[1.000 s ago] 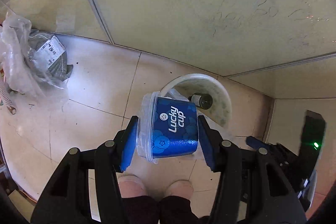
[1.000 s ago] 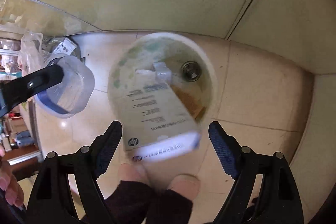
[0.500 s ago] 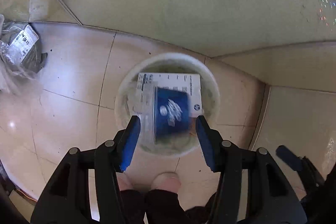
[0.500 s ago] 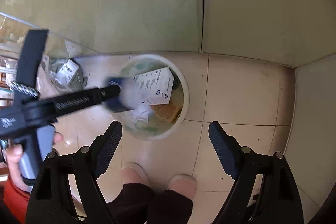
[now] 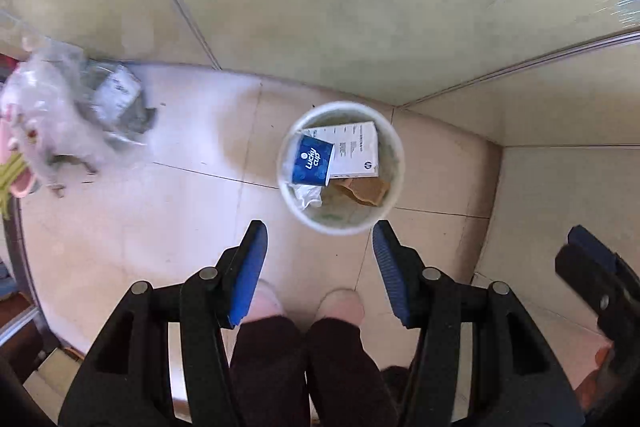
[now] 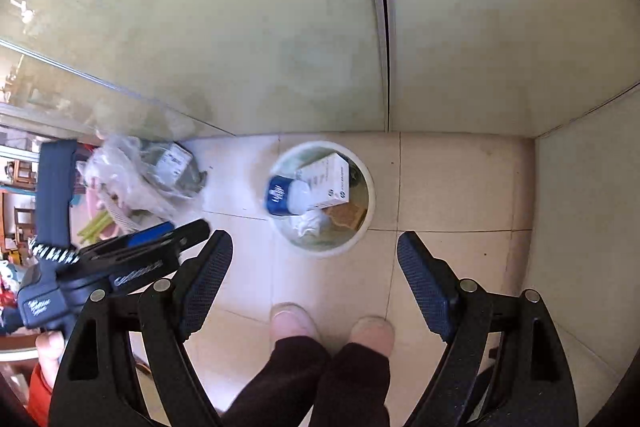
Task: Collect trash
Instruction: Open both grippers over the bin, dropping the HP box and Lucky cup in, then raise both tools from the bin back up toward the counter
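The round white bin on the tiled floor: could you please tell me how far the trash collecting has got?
Done: the round white bin holds the blue paper cup, white printed box, crumpled tissue and brown scrap. In hand: nothing; the left gripper and right gripper are open and empty. Left: the clear plastic bag bundle lies on the floor by the glass wall.

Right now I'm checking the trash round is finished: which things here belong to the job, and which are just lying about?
Part of the job:
- white bin
- Lucky Cup cup, in the bin
- white HP box, in the bin
- crumpled paper and brown scrap, in the bin
- left tool and right tool, both empty

Lying about:
- clear plastic bag on the floor by the wall; possibly trash, I cannot tell
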